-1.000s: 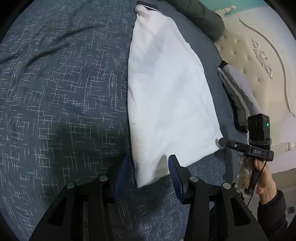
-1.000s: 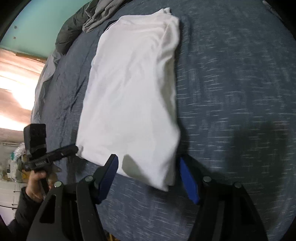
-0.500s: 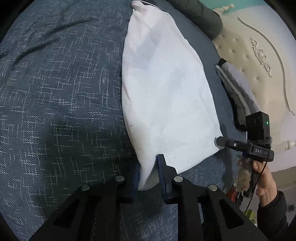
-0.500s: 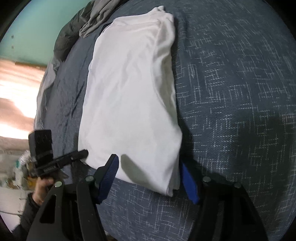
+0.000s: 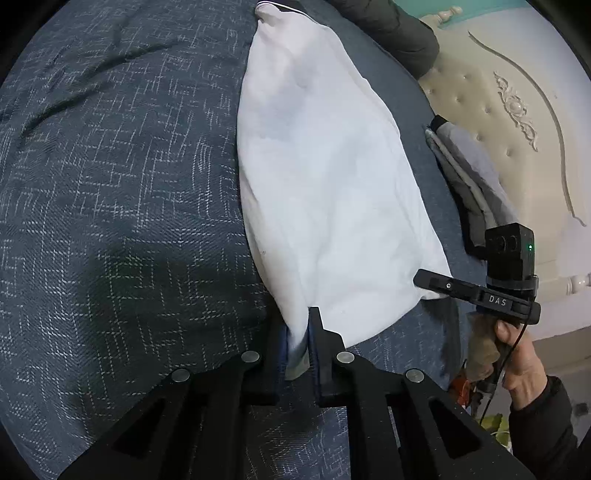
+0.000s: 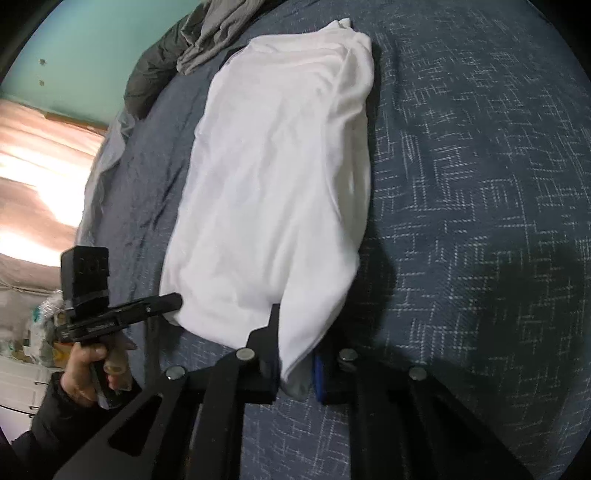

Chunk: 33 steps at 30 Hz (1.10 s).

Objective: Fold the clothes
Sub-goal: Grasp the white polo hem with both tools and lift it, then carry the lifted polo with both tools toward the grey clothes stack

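Grasp step: left gripper (image 5: pixel 298 338) and right gripper (image 6: pixel 295 365) each closing on a near corner of the white shirt (image 5: pixel 325 177), fabric pinched between the pads. Next likely lifts both corners together toward the collar end (keep even). Shirt lies lengthwise-folded, slightly puffy, on the blue bedspread (image 5: pixel 110 184).

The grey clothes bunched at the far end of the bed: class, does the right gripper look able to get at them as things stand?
Probably not. The right gripper is closing on the near corner of the white shirt, and the grey clothes lie beyond the shirt's far end.
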### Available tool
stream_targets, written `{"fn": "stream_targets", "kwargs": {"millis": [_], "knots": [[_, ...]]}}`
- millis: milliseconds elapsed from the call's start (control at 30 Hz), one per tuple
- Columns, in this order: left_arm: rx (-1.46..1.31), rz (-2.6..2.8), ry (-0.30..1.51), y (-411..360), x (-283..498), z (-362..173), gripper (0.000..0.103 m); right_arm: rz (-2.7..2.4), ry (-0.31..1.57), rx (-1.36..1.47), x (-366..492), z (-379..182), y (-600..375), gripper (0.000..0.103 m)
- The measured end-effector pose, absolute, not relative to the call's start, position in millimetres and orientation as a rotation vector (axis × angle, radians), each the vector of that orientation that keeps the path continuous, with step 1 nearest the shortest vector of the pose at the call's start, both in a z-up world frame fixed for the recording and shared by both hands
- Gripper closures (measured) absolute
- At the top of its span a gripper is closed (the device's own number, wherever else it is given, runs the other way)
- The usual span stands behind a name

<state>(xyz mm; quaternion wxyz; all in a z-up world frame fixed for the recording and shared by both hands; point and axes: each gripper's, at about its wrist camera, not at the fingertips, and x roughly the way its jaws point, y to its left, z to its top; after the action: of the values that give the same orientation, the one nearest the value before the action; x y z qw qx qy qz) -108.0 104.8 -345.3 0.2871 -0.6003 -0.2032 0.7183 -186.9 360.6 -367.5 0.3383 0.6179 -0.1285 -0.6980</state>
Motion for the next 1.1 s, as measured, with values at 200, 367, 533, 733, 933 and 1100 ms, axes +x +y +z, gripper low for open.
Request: {"fn": "stream_targets", "kwargs": {"millis": [200,367,533,733,933,1100], "knots": [[-1.538,1.938,-0.53,106.9,-112.3,-318.8,0.095,-1.853,-0.325,1.526,-188.0,-333.9,367.0,0.092],[-1.469,1.966,-0.519,105.9,-122.4,-273.9,0.095,-1.89,-0.295,1.448,-194.9,-290.0,366.1,0.092],[-1.376,2.009,-0.49,107.5,-134.0,-211.2,0.095,-1.938,-0.273,1.359,-204.8,-236.9,362.6,0.092],[-1.275,2.062,-0.479,110.1,-146.2,-143.5,0.095,-1.977,-0.221,1.257,-214.9,-162.5,356.3,0.093],[-1.186,2.089,-0.445,127.2,-154.0,-77.9,0.095,-2.006,-0.191,1.161,-220.5,-89.6,362.8,0.093],[-1.134,2.108,-0.406,142.1,-156.4,-40.7,0.095,-2.033,-0.175,1.126,-220.0,-53.1,373.9,0.093]]}}
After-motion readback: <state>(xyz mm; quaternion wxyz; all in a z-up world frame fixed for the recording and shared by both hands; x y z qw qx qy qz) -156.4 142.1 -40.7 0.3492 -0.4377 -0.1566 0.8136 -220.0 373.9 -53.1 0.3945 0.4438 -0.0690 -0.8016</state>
